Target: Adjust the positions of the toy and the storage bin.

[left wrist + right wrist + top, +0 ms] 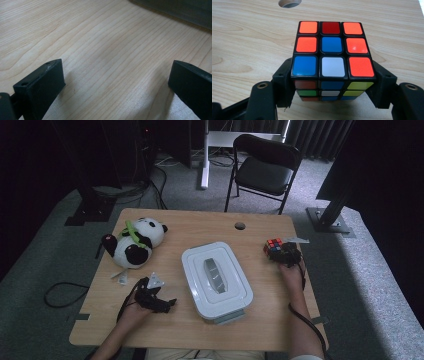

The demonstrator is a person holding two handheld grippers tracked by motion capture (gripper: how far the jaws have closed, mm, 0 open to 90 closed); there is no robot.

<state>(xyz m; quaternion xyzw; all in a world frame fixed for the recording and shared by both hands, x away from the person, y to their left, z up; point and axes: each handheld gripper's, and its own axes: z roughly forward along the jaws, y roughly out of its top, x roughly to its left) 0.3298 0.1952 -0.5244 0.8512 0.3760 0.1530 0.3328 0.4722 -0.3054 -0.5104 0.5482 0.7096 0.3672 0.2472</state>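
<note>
Presently, item one: puzzle cube (331, 62), on the table (200, 227) well to the right of the white lidded box (216, 281), near the table's right edge. My right gripper (332, 92) has a jaw at each side of the cube's lower layers, the pads touching or all but touching its side faces; I take this as a pinch just seating. To do it well, I judge the jaws should bear flat on opposite faces, centred on the middle layer, so the cube neither twists nor slips when lifted. Right forearm runs straight up the box's right side, wrist level, gripper low over the table. Item two: left gripper (155, 299), left of the box, jaws spread wide over bare wood, holding nothing, hand resting.
</note>
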